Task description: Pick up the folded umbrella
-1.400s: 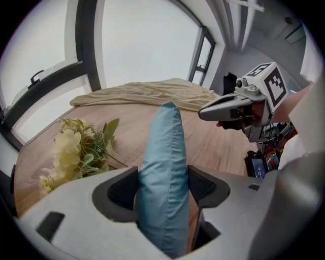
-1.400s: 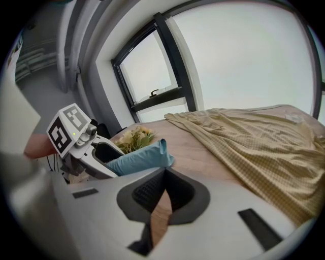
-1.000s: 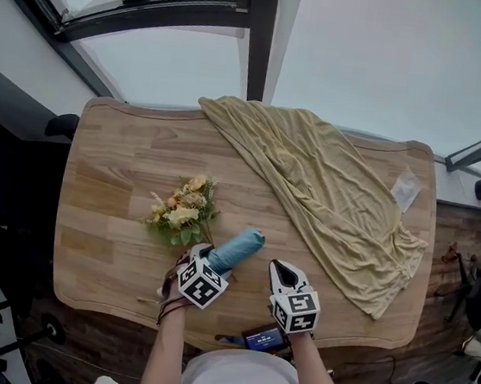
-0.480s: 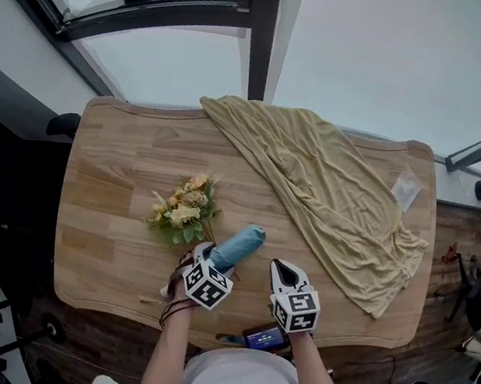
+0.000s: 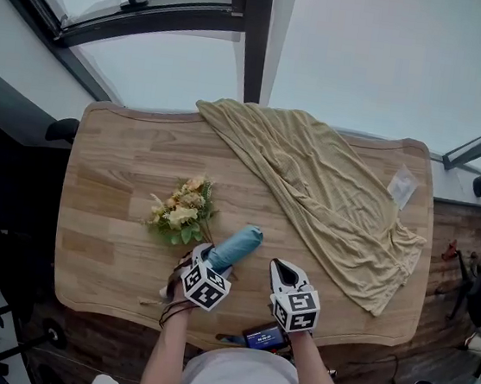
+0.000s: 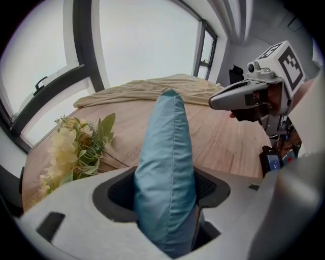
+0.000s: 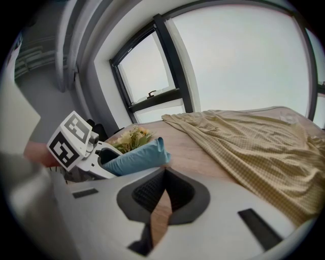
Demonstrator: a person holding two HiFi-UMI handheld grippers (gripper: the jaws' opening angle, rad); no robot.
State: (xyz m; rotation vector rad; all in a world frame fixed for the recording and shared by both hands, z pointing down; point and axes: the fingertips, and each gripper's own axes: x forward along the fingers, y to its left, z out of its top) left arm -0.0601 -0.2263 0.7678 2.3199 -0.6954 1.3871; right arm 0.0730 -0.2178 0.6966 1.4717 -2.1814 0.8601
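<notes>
Left gripper view: jaws tight on tapered blue-fabric folded umbrella (image 6: pixel 165 152); right gripper (image 7: pixel 162 190) jaws together.

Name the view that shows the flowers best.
Head view: the flowers show from above, blooms and leaves all clear, on the table. The left gripper view shows them side-on near the frame's left edge; the right gripper view shows only their top, behind the umbrella.

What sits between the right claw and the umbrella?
Nothing: only bare table separates the right claw from the umbrella, which the left claw grips. The head view shows this gap most plainly.
</notes>
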